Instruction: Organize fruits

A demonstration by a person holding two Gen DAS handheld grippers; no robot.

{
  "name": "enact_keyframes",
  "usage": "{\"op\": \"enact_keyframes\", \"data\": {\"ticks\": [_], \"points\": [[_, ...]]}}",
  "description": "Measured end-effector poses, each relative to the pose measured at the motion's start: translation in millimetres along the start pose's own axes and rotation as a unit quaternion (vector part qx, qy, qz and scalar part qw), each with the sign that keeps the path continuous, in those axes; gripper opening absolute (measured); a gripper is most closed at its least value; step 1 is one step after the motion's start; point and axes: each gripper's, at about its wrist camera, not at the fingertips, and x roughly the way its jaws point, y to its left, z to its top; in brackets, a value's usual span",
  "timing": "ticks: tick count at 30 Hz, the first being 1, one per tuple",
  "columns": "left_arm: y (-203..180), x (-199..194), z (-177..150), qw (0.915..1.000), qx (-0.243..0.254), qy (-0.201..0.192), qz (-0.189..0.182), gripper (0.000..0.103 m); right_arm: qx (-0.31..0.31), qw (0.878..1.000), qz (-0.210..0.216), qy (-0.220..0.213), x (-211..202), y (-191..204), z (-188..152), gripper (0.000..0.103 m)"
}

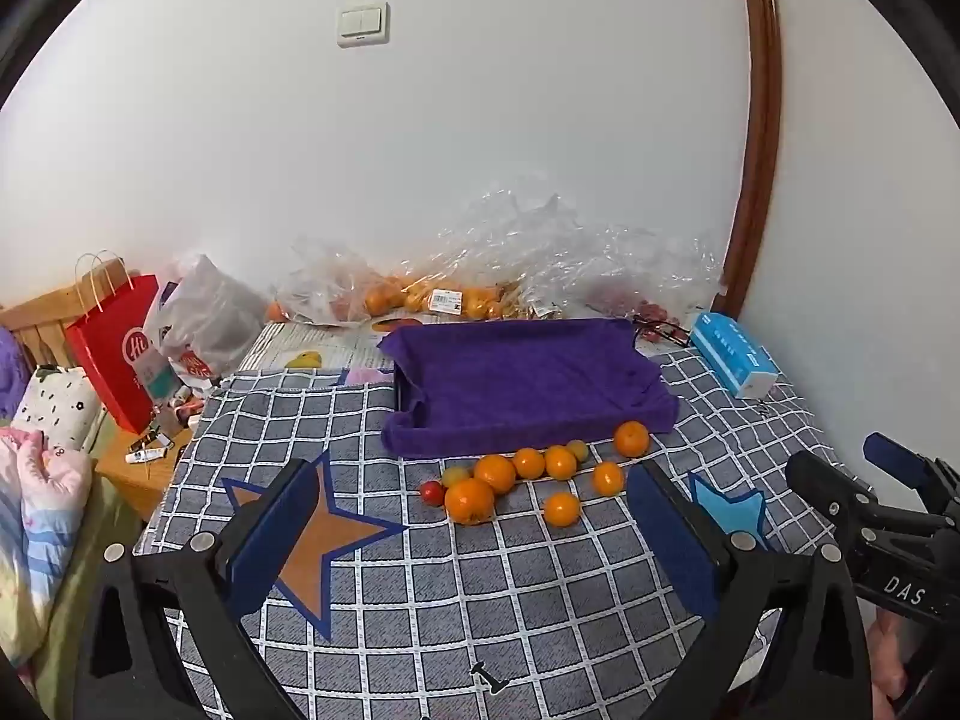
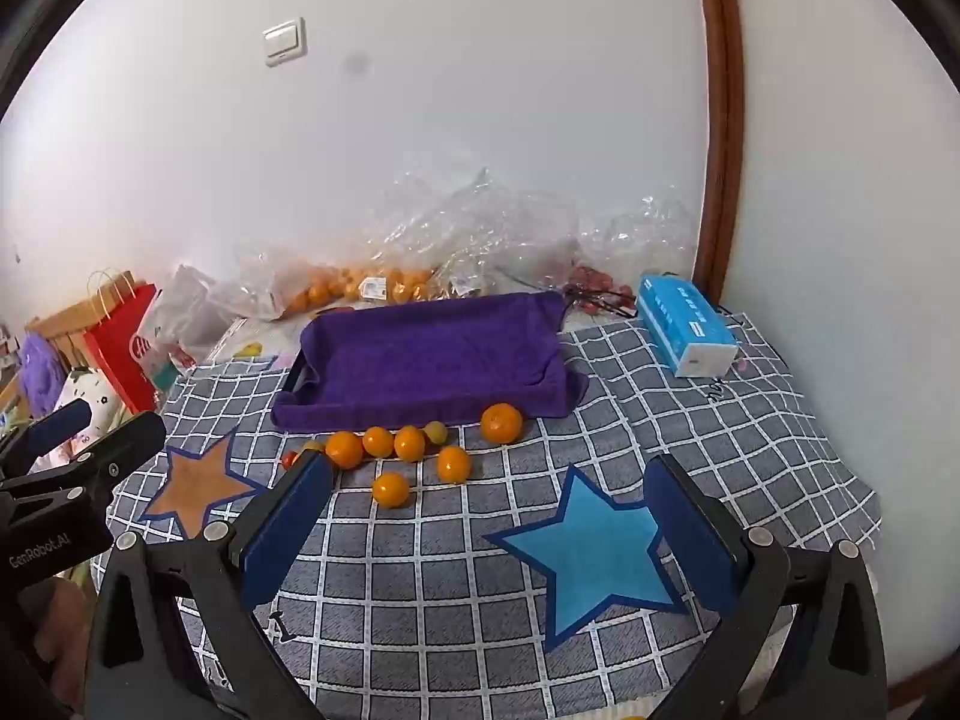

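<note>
I have bare checked cloth [image 1: 540, 600] ahead of both sets of fingers before anything gets in the way; the table's right edge falls away just past my right gripper [image 2: 492, 534], near the door frame. My left gripper [image 1: 474, 534] is spread wide and holds nothing, and so is the right. The loose fruits [image 1: 528, 474] lie beyond my fingertips in a ragged row, glossy orange rounds of mixed sizes with a small red one [image 1: 431, 492] at the left end. Just behind them is the tray [image 2: 420, 360], draped in purple towel, with nothing in it. Further back, clear bags [image 1: 420, 294] hold more oranges.
</note>
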Motion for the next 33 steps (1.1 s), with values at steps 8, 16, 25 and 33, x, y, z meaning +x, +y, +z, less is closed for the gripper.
{"op": "enact_keyframes", "data": {"ticks": [8,16,25,33], "points": [[-13.4,-0.7,3.6,1.0000,0.007,0.002,0.004,0.103,0.006,1.000,0.004,0.005,-6.5,-2.5,-1.4,0.103],[-7.5,-5.0,5.4,0.9999,-0.013,0.003,-0.005,0.103,0.011,1.000,0.010,0.010,-5.5,-6.7,-2.3,0.103],[-2.3,-1.9,8.3,0.9998,-0.019,0.008,-0.006,0.103,0.009,1.000,0.012,0.014,-4.5,-1.8,0.2,0.103],[-2.2,-1.0,4.9,0.9997,-0.022,0.009,-0.008,0.103,0.012,1.000,0.013,0.011,-3.8,-1.4,-2.2,0.103]]}}
